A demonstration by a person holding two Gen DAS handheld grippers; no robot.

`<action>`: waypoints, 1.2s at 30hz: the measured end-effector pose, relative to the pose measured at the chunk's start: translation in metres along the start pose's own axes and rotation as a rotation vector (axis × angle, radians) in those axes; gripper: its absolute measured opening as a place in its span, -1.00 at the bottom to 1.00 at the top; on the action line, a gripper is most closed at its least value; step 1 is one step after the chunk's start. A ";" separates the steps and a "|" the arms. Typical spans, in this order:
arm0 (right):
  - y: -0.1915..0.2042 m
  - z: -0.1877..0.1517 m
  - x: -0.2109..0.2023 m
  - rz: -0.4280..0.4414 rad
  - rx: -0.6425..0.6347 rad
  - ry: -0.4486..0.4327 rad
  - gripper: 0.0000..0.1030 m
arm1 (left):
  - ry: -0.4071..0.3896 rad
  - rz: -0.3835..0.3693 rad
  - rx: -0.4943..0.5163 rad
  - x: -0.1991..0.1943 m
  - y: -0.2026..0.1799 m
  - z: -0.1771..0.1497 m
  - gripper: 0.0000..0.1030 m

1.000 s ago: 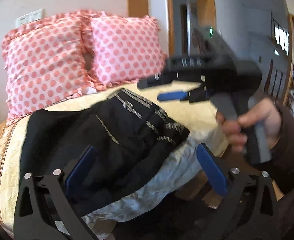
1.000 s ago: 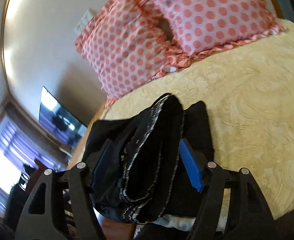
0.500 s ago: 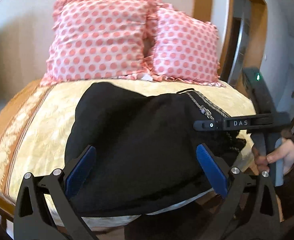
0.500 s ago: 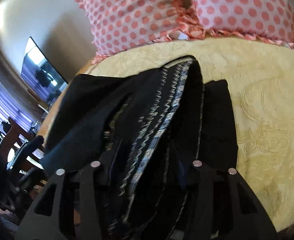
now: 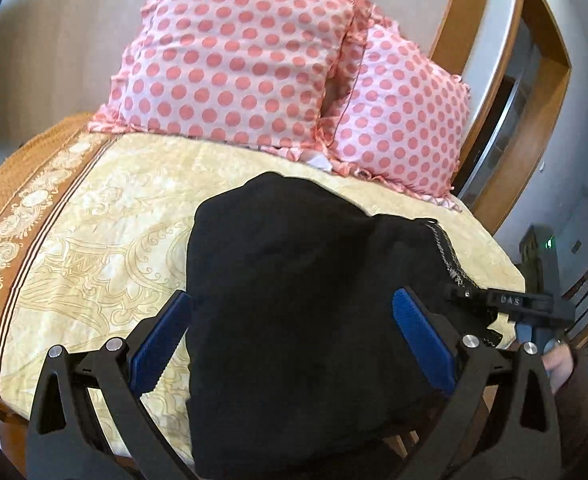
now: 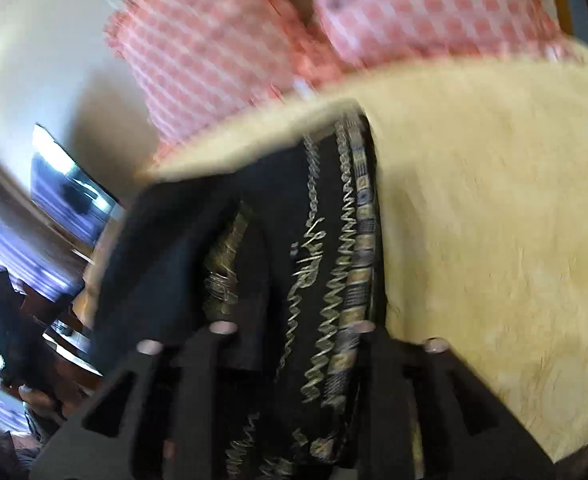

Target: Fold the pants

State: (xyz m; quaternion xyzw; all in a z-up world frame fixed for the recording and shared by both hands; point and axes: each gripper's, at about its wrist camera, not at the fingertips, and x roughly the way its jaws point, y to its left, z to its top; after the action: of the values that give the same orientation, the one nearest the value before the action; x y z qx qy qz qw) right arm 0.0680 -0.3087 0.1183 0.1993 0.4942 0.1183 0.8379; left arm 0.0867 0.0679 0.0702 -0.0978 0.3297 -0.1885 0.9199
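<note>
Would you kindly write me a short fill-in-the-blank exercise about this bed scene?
1. The black fabric pants lie on a ____ patterned bedspread.
2. The two pillows at the head of the bed are pink with ____.
3. The left hand-held gripper has ____ finger pads.

Missing words: yellow; polka dots; blue
</note>
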 end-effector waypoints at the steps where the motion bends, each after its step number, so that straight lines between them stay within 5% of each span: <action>1: 0.003 0.003 -0.014 -0.039 0.004 -0.051 -0.34 | 0.001 0.001 -0.002 0.000 0.003 0.004 0.97; 5: 0.039 0.010 -0.052 -0.083 -0.139 -0.270 -0.09 | 0.004 -0.054 0.000 0.003 0.002 0.027 0.97; 9: 0.083 0.003 -0.031 0.054 -0.289 -0.221 -0.09 | 0.048 -0.158 0.018 0.027 -0.015 0.045 0.97; 12: 0.089 -0.008 0.008 0.035 -0.297 -0.108 -0.04 | 0.161 -0.090 0.025 0.064 -0.026 0.045 0.97; 14: 0.080 -0.015 0.040 -0.022 -0.235 -0.009 0.02 | 0.248 0.045 0.009 0.092 -0.017 0.040 0.93; 16: 0.074 -0.028 0.040 -0.004 -0.248 -0.057 0.02 | 0.323 0.098 -0.072 0.111 0.006 0.034 0.83; 21: 0.084 -0.029 0.016 -0.011 -0.275 -0.096 0.01 | 0.294 0.090 -0.089 0.088 0.016 0.035 0.82; 24: 0.080 -0.017 -0.006 -0.023 -0.272 -0.193 0.33 | 0.237 0.003 -0.070 0.061 0.011 0.027 0.86; 26: 0.071 -0.016 -0.001 -0.062 -0.265 -0.148 0.35 | 0.212 -0.019 -0.032 0.050 0.002 0.020 0.90; 28: 0.060 -0.023 0.021 -0.116 -0.267 -0.032 0.37 | 0.230 0.020 0.018 0.052 -0.004 0.006 0.96; 31: 0.068 -0.021 0.000 -0.104 -0.302 -0.075 0.35 | 0.260 0.097 0.090 0.059 -0.005 -0.013 0.96; 34: 0.049 0.002 -0.029 -0.070 -0.218 -0.163 0.62 | 0.251 0.019 -0.033 0.040 0.019 -0.008 0.96; 36: 0.019 0.028 -0.028 -0.040 -0.100 -0.124 0.62 | 0.234 -0.023 -0.143 0.032 0.046 -0.001 0.96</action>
State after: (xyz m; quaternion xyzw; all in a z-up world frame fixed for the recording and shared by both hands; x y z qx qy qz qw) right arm 0.0787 -0.3087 0.1609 0.1540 0.4385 0.1134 0.8781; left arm 0.1217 0.0964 0.0375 -0.1441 0.4463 -0.1853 0.8636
